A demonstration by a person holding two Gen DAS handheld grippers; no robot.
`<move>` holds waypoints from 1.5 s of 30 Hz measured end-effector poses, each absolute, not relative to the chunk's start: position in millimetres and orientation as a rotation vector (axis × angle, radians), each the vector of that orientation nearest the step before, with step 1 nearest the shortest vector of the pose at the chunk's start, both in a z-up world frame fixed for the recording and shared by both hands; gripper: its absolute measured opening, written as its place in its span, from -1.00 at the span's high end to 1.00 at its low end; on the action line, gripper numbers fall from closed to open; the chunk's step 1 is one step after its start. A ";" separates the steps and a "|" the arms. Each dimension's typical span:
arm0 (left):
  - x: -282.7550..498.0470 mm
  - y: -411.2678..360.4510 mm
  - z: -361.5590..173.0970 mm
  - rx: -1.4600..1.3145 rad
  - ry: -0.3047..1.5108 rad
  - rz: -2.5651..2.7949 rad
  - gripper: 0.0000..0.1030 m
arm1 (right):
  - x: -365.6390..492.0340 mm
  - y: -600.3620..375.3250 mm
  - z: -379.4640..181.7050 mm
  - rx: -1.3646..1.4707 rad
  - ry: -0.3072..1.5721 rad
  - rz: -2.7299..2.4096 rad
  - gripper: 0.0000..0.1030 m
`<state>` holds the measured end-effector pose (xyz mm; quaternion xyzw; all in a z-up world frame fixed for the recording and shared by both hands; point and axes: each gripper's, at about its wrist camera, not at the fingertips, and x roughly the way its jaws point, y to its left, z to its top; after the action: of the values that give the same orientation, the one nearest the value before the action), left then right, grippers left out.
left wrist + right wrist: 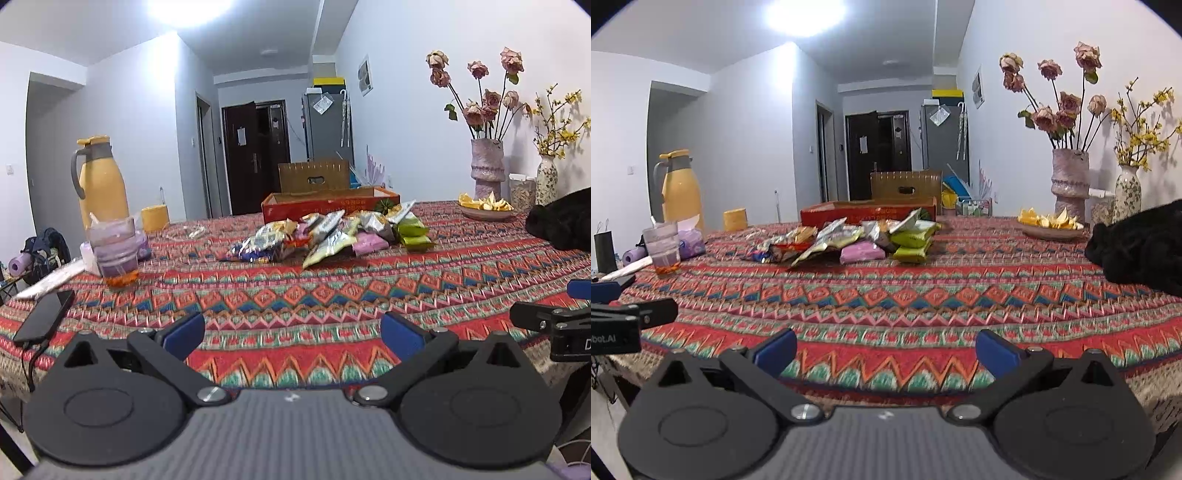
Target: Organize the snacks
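Foil snack packets (328, 236) heaped mid-table before a red box (330, 202).
Silver, yellow, pink and green packs overlap; box print unreadable. Left gripper (291, 338) and right gripper (886, 350) hover at the near edge of the patterned tablecloth (295, 295), jaws wide apart, holding nothing; bare cloth lies between.

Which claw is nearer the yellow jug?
Left. The left claw sits open over the near table edge, on the same side as the yellow jug. The right claw, also open, is further from the jug, beside the left one.
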<state>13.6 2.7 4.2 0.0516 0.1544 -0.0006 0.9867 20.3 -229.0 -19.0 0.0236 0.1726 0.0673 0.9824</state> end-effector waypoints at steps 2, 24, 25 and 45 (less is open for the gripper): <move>24.4 2.1 9.7 0.105 0.300 0.006 -1.00 | 28.9 -231.0 -14.5 0.039 0.334 0.121 -1.00; 203.6 10.0 42.9 0.062 0.382 -0.011 -1.00 | 195.9 -232.8 25.8 0.017 0.360 0.096 -1.00; 212.5 10.7 44.1 0.060 0.387 -0.013 -1.00 | 203.8 -231.8 26.2 0.015 0.363 0.097 -1.00; 370.6 -17.0 37.0 -0.012 0.558 -0.193 -0.74 | 359.1 -221.5 29.1 -0.092 0.429 0.167 -0.83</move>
<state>370.6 -17.0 37.0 -0.0060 0.2751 -0.0949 0.9567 359.1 -221.5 29.1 -0.0458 0.2126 0.0826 0.9726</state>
